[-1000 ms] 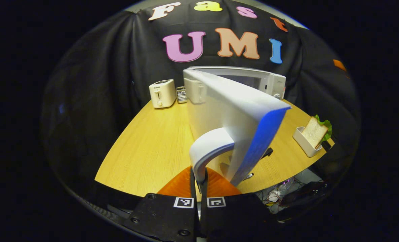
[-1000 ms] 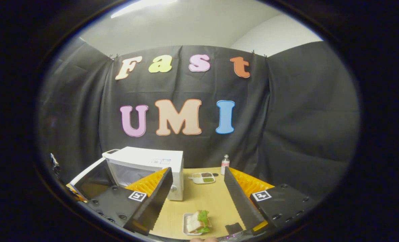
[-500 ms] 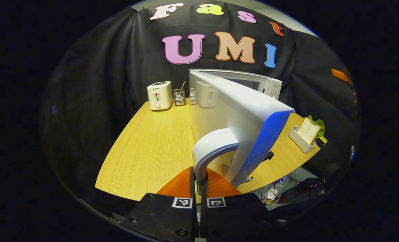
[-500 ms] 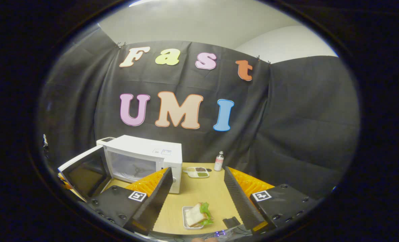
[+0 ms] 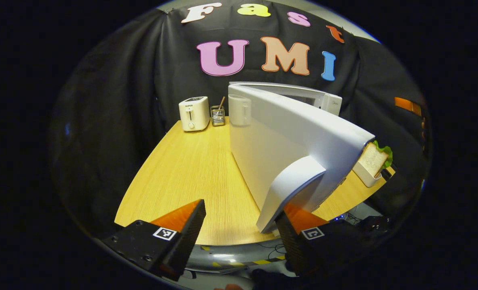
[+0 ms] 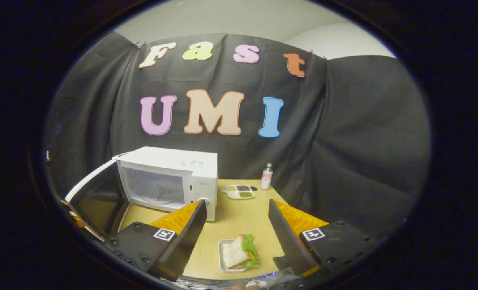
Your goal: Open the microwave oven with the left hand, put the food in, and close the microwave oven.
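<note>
Table [image 5: 182, 177]: wooden top bearing everything listed here.

Microwave [image 6: 182, 177]: white, at the table's back left in the right gripper view. The cavity stands exposed with the turntable visible, ready to take the food.

Door [image 5: 287, 141]: swung wide on its left hinge, so the first step looks done. Its curved handle [image 5: 291, 189] hangs free near the table's front edge.

Left gripper [image 5: 239, 237]: fingers spread wide, holding nothing. The handle sits just in front of its right finger, ungripped, which suggests the pull is finished and the handle let go.

Right gripper [image 6: 234, 229]: fingers wide apart, empty, poised above the food, likely lined up for the pick.

Toaster [image 5: 193, 112]: white, at the table's far corner; plays no part.

Sandwich [image 6: 239, 253]: bread with lettuce in a small white tray [image 6: 221, 257] at the table's near edge, right of the microwave and framed between the right gripper's fingers. Not yet lifted.

Dish [image 6: 239, 191]: sectioned, behind the sandwich.

Bottle [image 6: 266, 176]: small, beside the dish.

Holder [image 5: 217, 114]: wire, beside the toaster.
</note>
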Available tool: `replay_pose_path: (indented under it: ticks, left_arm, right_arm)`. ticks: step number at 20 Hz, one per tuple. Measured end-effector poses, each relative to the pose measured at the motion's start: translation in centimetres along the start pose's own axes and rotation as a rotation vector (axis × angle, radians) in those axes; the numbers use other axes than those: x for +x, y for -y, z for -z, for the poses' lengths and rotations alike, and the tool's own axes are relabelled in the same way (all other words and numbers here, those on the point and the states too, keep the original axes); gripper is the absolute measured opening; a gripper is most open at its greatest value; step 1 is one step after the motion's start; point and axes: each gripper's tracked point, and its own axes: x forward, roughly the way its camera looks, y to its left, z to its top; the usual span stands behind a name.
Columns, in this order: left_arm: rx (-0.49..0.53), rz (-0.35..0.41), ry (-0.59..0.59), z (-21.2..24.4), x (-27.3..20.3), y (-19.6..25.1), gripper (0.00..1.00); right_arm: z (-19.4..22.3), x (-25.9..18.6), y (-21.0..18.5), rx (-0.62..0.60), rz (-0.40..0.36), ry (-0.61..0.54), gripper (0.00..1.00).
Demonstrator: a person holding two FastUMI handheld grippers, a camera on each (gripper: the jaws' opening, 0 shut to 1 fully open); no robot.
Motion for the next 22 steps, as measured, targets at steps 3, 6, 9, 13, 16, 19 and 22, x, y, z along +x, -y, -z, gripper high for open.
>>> replay_pose_path:
  ticks: [3,6,9,13,16,19,22]
  left_arm:
    - [-0.009,-0.018,0.011,-0.6,-0.6,0.2,0.94]
    - [-0.056,-0.032,0.039,-2.0,-1.7,0.2,0.94]
    - [-0.06,-0.042,0.051,-3.1,-3.3,0.7,0.94]
    - [0.007,-0.038,0.058,-4.1,-5.9,2.4,0.93]
    - [0.061,-0.06,0.096,-5.7,-7.4,3.0,0.91]
    - [0.038,-0.044,0.143,-8.6,-7.8,4.3,0.9]
    - [0.0,-0.047,0.195,-10.7,-7.5,4.8,0.92]
  right_arm:
    - [3.0,2.1,0.8,0.015,-0.008,-0.058,0.97]
    - [5.9,3.6,1.5,0.0,-0.016,-0.11,0.97]
    - [9.1,4.4,1.7,0.01,-0.027,-0.178,0.98]
    - [13.2,5.7,1.7,-0.007,-0.041,-0.252,0.98]
    - [15.5,6.4,2.2,0.0,-0.035,-0.302,0.98]
    - [17.4,7.2,2.7,-0.009,-0.021,-0.342,0.98]
    - [19.7,7.7,2.5,0.02,-0.027,-0.396,0.98]
